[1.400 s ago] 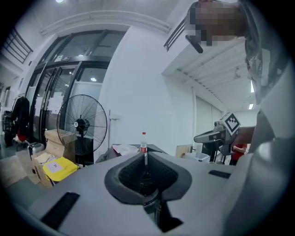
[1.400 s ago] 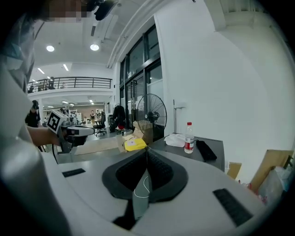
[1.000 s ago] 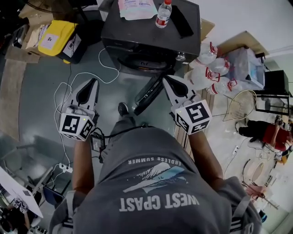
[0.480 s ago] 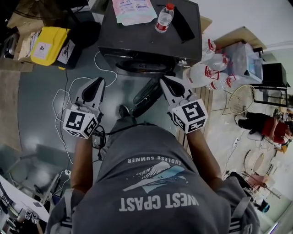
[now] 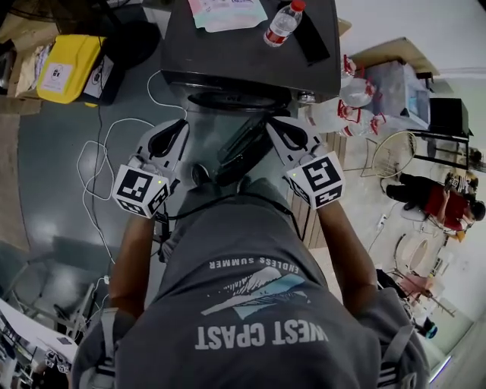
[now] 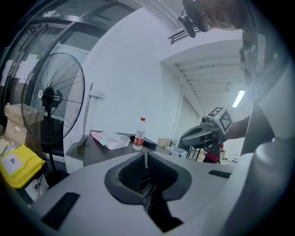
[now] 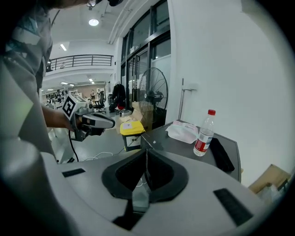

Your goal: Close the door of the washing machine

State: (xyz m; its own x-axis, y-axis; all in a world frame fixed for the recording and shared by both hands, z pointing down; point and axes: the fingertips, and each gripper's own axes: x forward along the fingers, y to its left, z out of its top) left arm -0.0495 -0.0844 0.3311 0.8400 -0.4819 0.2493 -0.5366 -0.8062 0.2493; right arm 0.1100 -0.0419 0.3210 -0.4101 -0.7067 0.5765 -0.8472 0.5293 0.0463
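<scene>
The dark grey washing machine [image 5: 228,53] stands ahead of me. Its round door [image 5: 241,152] hangs open, swung out from the front toward me. My left gripper [image 5: 179,128] is shut and empty, left of the door and apart from it. My right gripper [image 5: 273,123] is also shut and empty, close to the door's right side; I cannot tell whether it touches. In the left gripper view the closed jaws [image 6: 145,161] point at the machine's top [image 6: 101,150]. The right gripper view [image 7: 146,156] looks over the same top [image 7: 184,147].
A water bottle [image 5: 283,24], a white bag [image 5: 226,12] and a black item [image 5: 311,34] lie on the machine. A yellow box [image 5: 68,68] and white cables [image 5: 95,156] are at the left, plastic jugs [image 5: 345,106] at the right. A standing fan [image 6: 50,101] is beside the machine.
Both grippers have moved forward and lower, toward the machine's front. The right one has come in beside the open door.
</scene>
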